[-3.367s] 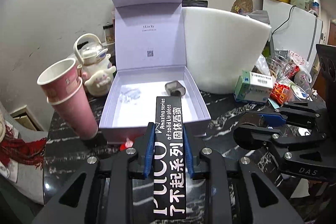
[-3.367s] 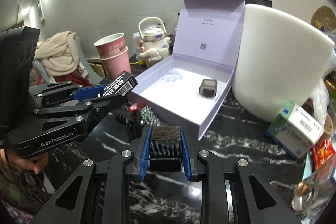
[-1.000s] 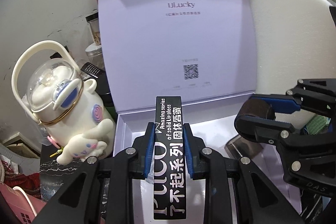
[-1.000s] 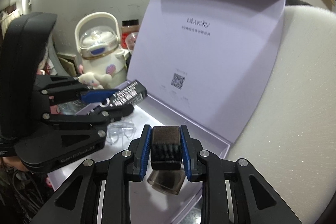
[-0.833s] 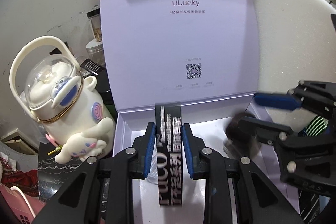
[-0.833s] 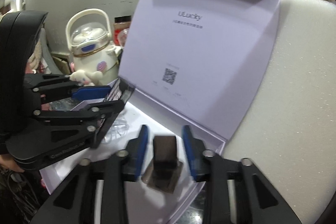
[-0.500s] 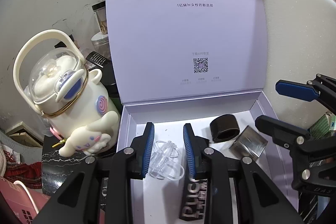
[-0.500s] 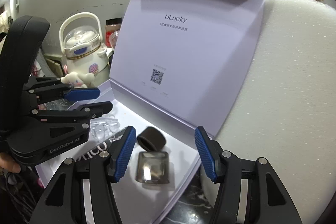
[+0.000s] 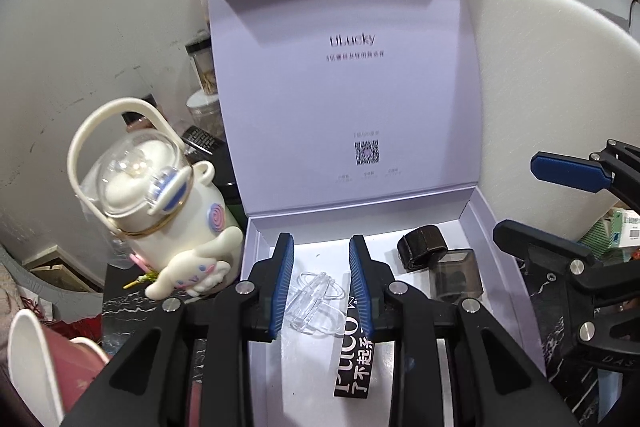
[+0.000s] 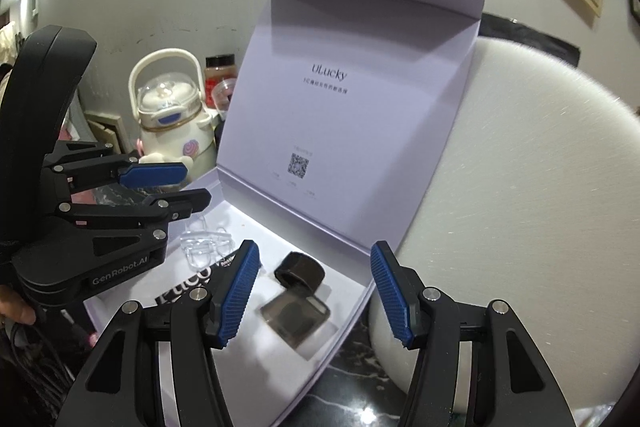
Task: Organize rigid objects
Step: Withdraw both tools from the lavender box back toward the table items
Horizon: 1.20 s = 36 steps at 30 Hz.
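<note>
An open lilac gift box stands with its lid upright. On its white floor lie a black lip-gloss carton, a clear plastic clip, a black cylindrical cap and a smoky translucent case. My left gripper is open and empty above the clip and carton. My right gripper is open and empty above the cap and case.
A cream character kettle stands left of the box. A large white foam tub presses against the box's right side. Pink paper cups sit at the lower left. The table is black marble.
Both grippers carried their objects over the box and opened. The carton dropped from the left gripper, the black cap from the right; both now lie on the box floor.
</note>
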Each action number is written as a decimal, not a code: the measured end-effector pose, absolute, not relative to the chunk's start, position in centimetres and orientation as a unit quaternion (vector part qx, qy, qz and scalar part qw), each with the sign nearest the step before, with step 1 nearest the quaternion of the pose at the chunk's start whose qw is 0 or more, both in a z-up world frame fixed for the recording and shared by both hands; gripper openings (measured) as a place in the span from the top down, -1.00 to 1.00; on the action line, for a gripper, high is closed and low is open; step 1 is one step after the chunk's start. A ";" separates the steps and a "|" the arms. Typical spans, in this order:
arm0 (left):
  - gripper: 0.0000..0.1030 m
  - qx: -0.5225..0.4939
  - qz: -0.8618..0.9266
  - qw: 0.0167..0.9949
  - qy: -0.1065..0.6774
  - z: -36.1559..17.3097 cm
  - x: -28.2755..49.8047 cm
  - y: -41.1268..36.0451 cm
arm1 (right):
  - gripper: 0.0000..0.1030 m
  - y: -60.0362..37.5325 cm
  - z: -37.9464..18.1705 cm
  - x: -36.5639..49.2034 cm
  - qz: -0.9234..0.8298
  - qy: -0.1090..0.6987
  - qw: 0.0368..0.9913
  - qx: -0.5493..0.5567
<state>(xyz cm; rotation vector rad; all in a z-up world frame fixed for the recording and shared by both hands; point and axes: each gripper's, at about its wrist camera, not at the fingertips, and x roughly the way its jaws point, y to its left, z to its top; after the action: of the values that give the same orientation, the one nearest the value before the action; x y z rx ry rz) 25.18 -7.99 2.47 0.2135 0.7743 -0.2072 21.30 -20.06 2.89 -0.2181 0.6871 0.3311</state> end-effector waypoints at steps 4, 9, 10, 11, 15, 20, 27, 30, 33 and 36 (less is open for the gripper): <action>0.45 0.095 -0.098 0.919 0.370 3.7 24.4 -7.8 | -0.13 -20.3 4.1 20.2 0.157 0.323 0.927 -0.108; 0.45 0.097 -0.091 0.925 0.357 5.2 23.1 -7.6 | -0.13 -20.5 5.3 18.8 0.152 0.311 0.932 -0.110; 0.45 0.097 -0.092 0.925 0.355 5.5 22.7 -7.7 | -0.13 -20.7 5.6 18.4 0.150 0.308 0.933 -0.111; 0.45 0.097 -0.094 0.926 0.352 5.9 22.3 -7.6 | -0.13 -20.8 5.8 18.1 0.150 0.306 0.934 -0.111; 0.45 0.098 -0.093 0.930 0.341 7.0 21.0 -7.7 | -0.13 -21.3 6.6 16.7 0.147 0.299 0.937 -0.110; 0.45 0.093 -0.088 0.934 0.335 8.1 19.6 -7.4 | -0.13 -21.4 7.7 15.1 0.143 0.290 0.940 -0.111; 0.45 0.086 -0.084 0.938 0.324 9.5 17.2 -6.8 | -0.14 -21.5 9.0 12.9 0.141 0.277 0.944 -0.111; 0.45 0.087 -0.084 0.940 0.320 10.1 16.1 -6.7 | -0.14 -21.6 9.4 11.9 0.140 0.273 0.946 -0.109; 0.45 0.090 -0.084 0.941 0.314 10.6 14.8 -6.7 | -0.14 -21.7 9.7 10.9 0.140 0.270 0.946 -0.112; 0.45 0.088 -0.084 0.943 0.309 11.1 13.5 -6.7 | -0.15 -21.9 10.2 9.6 0.138 0.264 0.948 -0.113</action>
<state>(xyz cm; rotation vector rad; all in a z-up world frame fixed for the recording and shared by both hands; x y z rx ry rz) 13.49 -6.66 11.06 0.1789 0.6308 -0.1717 9.59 -21.89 10.17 -0.2291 0.5368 0.2815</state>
